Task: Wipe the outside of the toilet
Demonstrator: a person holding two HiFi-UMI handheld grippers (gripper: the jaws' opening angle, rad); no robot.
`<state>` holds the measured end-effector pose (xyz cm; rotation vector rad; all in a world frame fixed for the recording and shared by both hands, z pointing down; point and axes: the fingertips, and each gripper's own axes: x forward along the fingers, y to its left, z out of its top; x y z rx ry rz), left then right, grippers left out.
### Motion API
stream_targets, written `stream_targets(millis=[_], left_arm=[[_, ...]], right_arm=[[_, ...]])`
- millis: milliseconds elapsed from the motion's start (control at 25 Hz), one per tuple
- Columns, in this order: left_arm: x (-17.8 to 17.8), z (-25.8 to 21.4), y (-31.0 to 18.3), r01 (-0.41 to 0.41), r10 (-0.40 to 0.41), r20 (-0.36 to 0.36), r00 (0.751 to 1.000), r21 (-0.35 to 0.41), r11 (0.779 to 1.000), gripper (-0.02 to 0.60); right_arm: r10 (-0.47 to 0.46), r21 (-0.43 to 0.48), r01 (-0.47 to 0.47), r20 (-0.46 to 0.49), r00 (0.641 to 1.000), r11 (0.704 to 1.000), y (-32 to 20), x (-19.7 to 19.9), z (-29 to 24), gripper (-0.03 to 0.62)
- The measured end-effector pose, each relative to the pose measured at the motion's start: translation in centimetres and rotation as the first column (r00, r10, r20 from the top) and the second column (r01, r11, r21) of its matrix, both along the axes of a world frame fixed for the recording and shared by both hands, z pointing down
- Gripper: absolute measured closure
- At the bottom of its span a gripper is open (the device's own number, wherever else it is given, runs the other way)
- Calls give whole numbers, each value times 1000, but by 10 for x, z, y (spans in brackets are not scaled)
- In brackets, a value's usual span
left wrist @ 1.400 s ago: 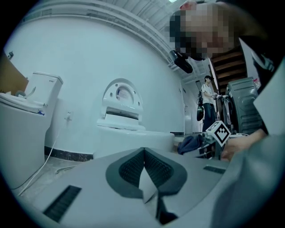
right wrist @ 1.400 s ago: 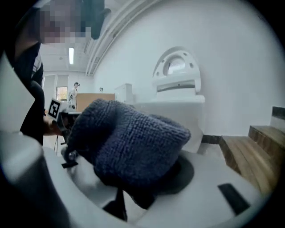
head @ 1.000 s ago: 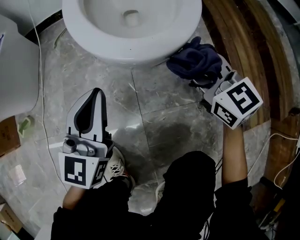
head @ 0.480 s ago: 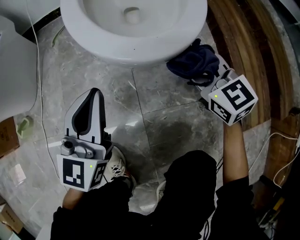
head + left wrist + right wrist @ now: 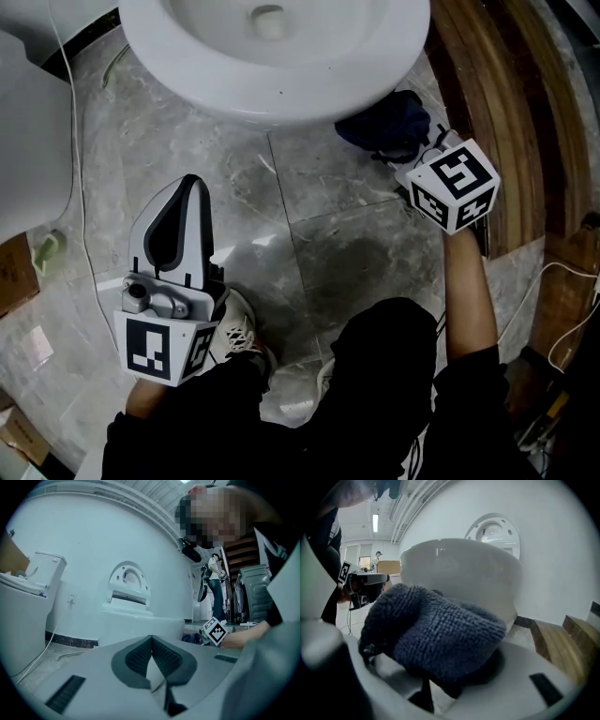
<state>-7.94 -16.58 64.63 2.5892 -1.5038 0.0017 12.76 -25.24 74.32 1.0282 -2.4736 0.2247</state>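
Note:
The white toilet bowl (image 5: 272, 66) fills the top of the head view, and its curved outside (image 5: 464, 573) looms close in the right gripper view. A dark blue cloth (image 5: 394, 120) lies against the bowl's lower right side, just under the rim. My right gripper (image 5: 417, 155) is shut on the cloth (image 5: 436, 634), which bulges over its jaws and hides the fingertips. My left gripper (image 5: 192, 187) hovers over the marble floor, in front of the bowl and apart from it. It is shut, its pads (image 5: 140, 656) meeting with nothing between them.
A second white fixture (image 5: 28, 141) stands at the left, with a thin cable (image 5: 82, 216) running along the floor beside it. Curved wooden planks (image 5: 506, 112) border the right side. The person's shoe (image 5: 234, 337) is just right of the left gripper, and cardboard (image 5: 14, 272) lies at far left.
My right gripper has moved up and left with the cloth, closer in under the toilet's rim. The left gripper has stayed where it was.

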Motion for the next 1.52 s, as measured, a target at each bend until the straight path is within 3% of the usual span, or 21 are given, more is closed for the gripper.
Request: stream_targets(millis=[560,920,1240,1520], left_arm=[[-3,-4,-5,-11,11,-42,999,13,1000,572],[-13,2,-4,1,0,-20,1000,4,1000,572],[-17,4,-6,-4,4,-11,1000,0,1000,572],[-23,5,-6,7,-8,-20,1000,-16,1000,572]], right_arm=[[-32,-56,27,-81,996,998,-19,3,76,448],[-56,-115,44,-107,993,992,-28,3,123,447],[-25,-189,3,-115,993,982,-40,2,174,447],[8,-258,-56,-184,983,965,-46,5,212,448]])
